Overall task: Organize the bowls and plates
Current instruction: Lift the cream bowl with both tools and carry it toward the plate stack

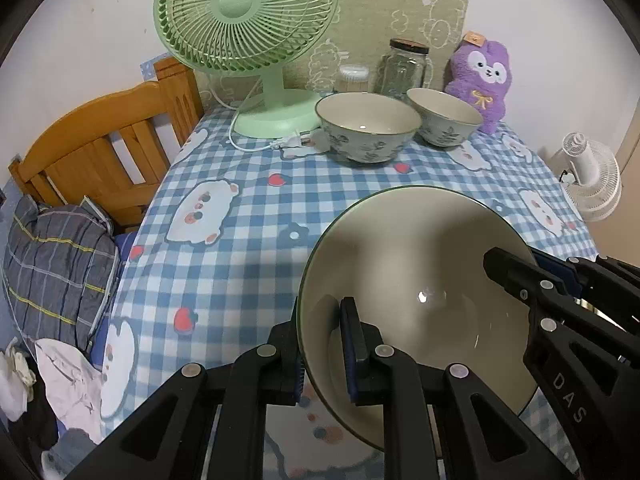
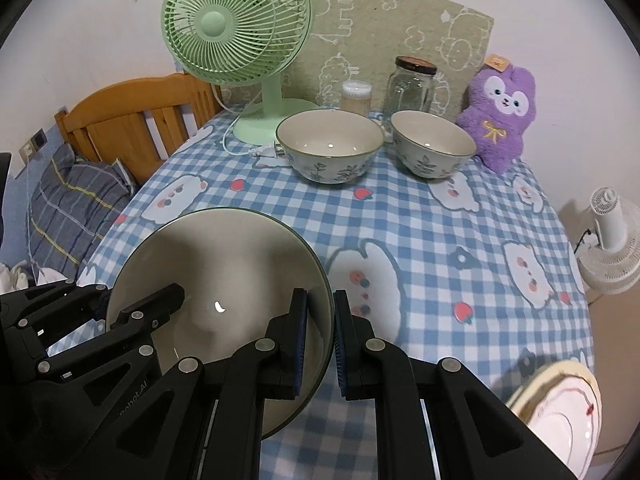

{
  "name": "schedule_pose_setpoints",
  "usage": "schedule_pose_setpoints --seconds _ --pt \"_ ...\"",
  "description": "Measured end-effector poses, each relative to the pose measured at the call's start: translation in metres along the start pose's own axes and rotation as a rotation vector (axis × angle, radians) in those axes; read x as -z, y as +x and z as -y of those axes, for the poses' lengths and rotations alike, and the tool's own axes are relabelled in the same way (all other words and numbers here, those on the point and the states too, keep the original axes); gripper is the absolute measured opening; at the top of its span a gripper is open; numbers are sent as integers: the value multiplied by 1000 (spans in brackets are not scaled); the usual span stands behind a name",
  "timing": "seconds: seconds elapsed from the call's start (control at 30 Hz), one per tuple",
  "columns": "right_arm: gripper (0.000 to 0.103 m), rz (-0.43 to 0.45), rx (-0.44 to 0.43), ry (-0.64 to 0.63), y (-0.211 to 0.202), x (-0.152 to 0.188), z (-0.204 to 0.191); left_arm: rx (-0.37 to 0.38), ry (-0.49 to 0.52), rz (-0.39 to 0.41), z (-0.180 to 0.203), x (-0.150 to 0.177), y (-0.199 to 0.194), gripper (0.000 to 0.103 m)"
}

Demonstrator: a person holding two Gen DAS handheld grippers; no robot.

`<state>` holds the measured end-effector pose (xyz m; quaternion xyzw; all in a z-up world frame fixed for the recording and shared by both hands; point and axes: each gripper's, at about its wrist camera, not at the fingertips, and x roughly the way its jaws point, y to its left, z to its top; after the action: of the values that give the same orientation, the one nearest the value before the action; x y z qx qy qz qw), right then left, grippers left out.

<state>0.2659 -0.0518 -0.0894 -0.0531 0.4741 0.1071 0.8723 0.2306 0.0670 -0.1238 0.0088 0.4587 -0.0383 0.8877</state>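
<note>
I hold a large cream bowl with a dark rim (image 1: 420,264) (image 2: 224,256) between both grippers, tilted above the checked tablecloth. My left gripper (image 1: 320,354) is shut on its left rim, one pad inside and one outside. My right gripper (image 2: 322,334) is shut on the opposite rim. Each gripper also shows in the other's view, the right gripper (image 1: 516,276) and the left gripper (image 2: 160,300). Two smaller floral bowls (image 1: 366,128) (image 1: 444,118) stand upright side by side at the back of the table, also seen as the left one (image 2: 328,148) and the right one (image 2: 432,146). A pale plate stack (image 2: 560,408) lies at the near right edge.
A green desk fan (image 1: 248,20) with its loose cord and plug, a glass jar (image 1: 406,66), a small toothpick pot (image 2: 356,96) and a purple plush toy (image 2: 498,112) line the back. A wooden headboard (image 1: 100,140) and bedding lie left; a white fan (image 2: 612,248) stands beyond the right edge.
</note>
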Motion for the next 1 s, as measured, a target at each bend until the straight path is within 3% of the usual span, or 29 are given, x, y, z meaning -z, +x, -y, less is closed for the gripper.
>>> schedule_pose_setpoints --seconds 0.57,1.0 --pt "15 3 22 0 -44 49 21 27 1 5 37 39 -30 13" --pt "15 -42 21 21 -52 87 37 42 6 -12 61 65 -32 13"
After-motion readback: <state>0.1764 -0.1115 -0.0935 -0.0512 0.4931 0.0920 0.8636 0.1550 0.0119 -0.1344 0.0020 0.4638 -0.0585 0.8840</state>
